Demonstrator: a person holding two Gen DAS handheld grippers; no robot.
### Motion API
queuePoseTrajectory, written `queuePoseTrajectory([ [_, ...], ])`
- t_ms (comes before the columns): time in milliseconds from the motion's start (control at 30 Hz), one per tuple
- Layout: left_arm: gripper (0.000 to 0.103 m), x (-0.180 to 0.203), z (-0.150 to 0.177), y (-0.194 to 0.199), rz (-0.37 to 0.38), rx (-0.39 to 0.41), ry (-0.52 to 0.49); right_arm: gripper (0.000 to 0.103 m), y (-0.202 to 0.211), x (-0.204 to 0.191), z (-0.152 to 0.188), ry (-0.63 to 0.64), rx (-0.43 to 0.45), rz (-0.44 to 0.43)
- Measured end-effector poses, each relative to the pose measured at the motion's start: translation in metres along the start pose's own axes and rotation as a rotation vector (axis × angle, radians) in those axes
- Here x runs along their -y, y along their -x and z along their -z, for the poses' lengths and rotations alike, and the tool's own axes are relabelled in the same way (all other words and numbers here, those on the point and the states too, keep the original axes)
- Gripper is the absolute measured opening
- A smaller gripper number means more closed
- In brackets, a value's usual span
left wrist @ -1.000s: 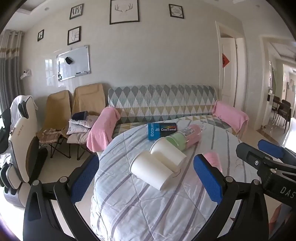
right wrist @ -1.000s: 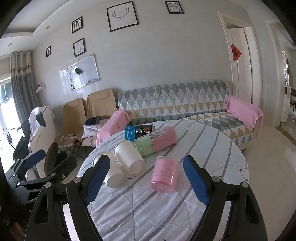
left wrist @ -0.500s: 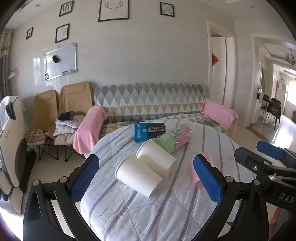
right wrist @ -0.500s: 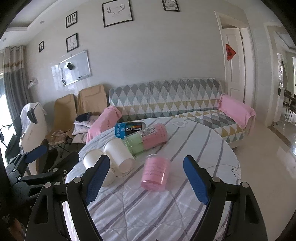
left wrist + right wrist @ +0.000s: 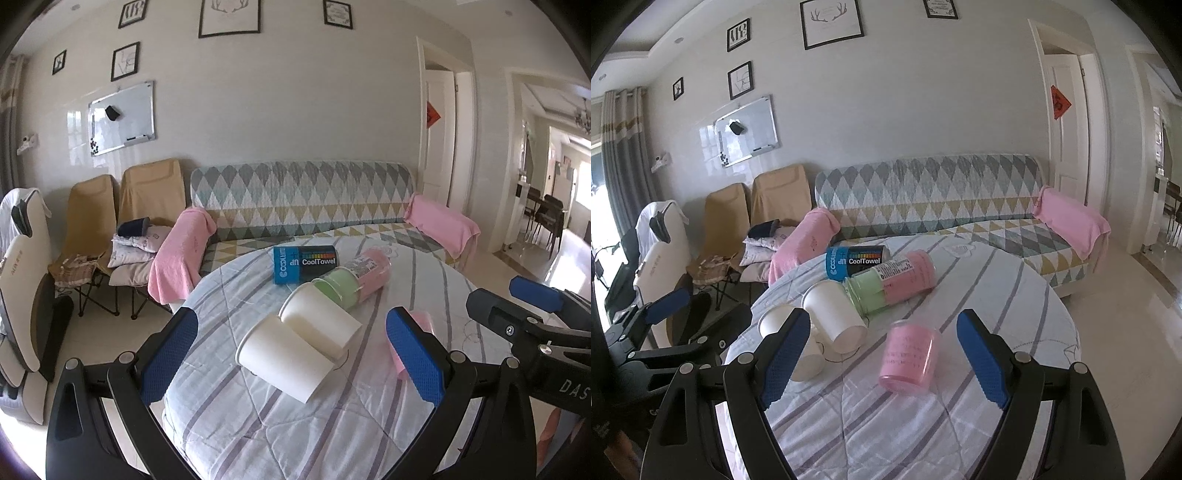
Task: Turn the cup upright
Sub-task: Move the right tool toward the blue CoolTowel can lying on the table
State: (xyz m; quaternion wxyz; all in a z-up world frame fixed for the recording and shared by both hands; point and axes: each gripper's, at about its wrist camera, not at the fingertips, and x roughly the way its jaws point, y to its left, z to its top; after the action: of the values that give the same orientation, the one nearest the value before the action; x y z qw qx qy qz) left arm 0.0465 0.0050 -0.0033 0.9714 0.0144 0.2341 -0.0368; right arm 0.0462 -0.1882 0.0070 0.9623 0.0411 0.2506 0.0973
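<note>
Two white paper cups lie on their sides on the striped tablecloth, the near one (image 5: 284, 363) and the far one (image 5: 319, 323); both also show in the right wrist view (image 5: 834, 317). A pink translucent cup (image 5: 910, 358) stands mouth down ahead of my right gripper (image 5: 882, 363), which is open and empty above the table. My left gripper (image 5: 291, 358) is open and empty, its fingers framing the near white cup from a distance. The pink cup (image 5: 423, 321) is mostly hidden behind my left gripper's right finger.
A pink and green packaged roll (image 5: 892, 282) and a blue CoolTowel box (image 5: 855, 260) lie behind the cups. The round table (image 5: 1015, 302) drops off at its edge. A patterned sofa (image 5: 931, 195) with pink towels and folding chairs (image 5: 746, 218) stand behind.
Both grippers have moved slightly; the left view has swung back, with cups shifting right in frame. The cups themselves have not moved. Both grippers stay open.
</note>
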Motion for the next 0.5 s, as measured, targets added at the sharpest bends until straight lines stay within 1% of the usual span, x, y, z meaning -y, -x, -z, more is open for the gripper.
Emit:
queuePoseTrajectory([
  [267,0.103,0.007,-0.008,-0.016,0.025,-0.032,-0.027,0.083,-0.006,0.007,-0.009,0.002,-0.001,0.007],
  [333,0.103,0.011,-0.008,-0.020,0.043,-0.042,-0.041,0.083,-0.008,0.009,-0.010,-0.001,-0.001,0.008],
  [500,0.103,0.017,-0.010,-0.022,0.044,-0.028,-0.061,0.083,-0.014,0.009,-0.014,0.013,-0.010,0.002],
])
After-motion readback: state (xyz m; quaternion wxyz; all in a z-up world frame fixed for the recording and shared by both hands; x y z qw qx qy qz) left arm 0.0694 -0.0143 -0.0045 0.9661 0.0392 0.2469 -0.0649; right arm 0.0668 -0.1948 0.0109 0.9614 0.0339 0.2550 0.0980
